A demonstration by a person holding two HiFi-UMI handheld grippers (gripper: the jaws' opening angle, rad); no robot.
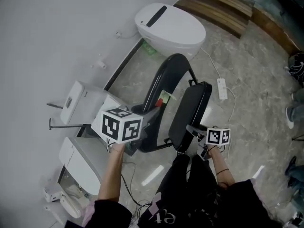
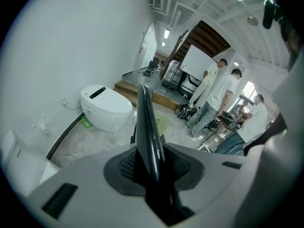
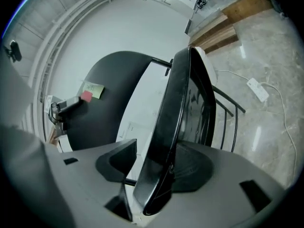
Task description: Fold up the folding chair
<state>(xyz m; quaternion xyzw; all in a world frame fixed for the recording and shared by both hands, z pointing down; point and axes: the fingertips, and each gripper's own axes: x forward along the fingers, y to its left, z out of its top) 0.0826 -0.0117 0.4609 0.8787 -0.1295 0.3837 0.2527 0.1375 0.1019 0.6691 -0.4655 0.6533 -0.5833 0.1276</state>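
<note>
A black folding chair stands on the marble floor, with its curved backrest at the left and its seat tipped up on edge at the right. My left gripper is shut on the backrest's thin edge, and both pads of the left gripper press on it. My right gripper straddles the seat's front edge. In the right gripper view one pad lies against the seat, while the other pad stands off with a gap. Coloured sticky notes are on the backrest.
A white toilet stands beyond the chair by the wall. White appliances sit at the left. A power strip and its cable lie on the floor to the right. Wooden steps are at the back, with several people beyond.
</note>
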